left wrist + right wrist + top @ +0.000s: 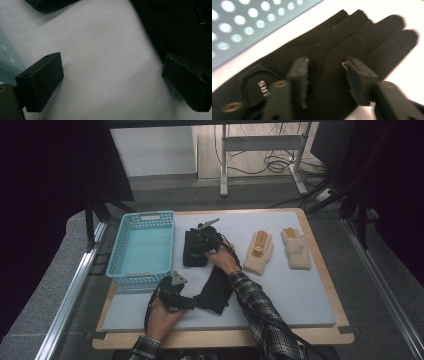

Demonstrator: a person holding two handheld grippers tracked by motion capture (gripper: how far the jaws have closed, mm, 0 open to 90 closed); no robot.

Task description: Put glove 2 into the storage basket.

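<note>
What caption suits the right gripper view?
Open hand-held gripper poised over a black glove beside the perforated blue basket.

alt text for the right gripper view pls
The right gripper hangs with its two black jaws open over a black glove lying flat on the pale grey mat, fingers pointing away. A perforated turquoise basket sits blurred at upper left.

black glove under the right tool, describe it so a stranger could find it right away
Start at the turquoise basket on the table's left side. Lying flat just right of it is the black glove, with the right tool open above it. Unlike the other black glove nearer the person, it lies beside the basket; the two mittens are cream.
</note>
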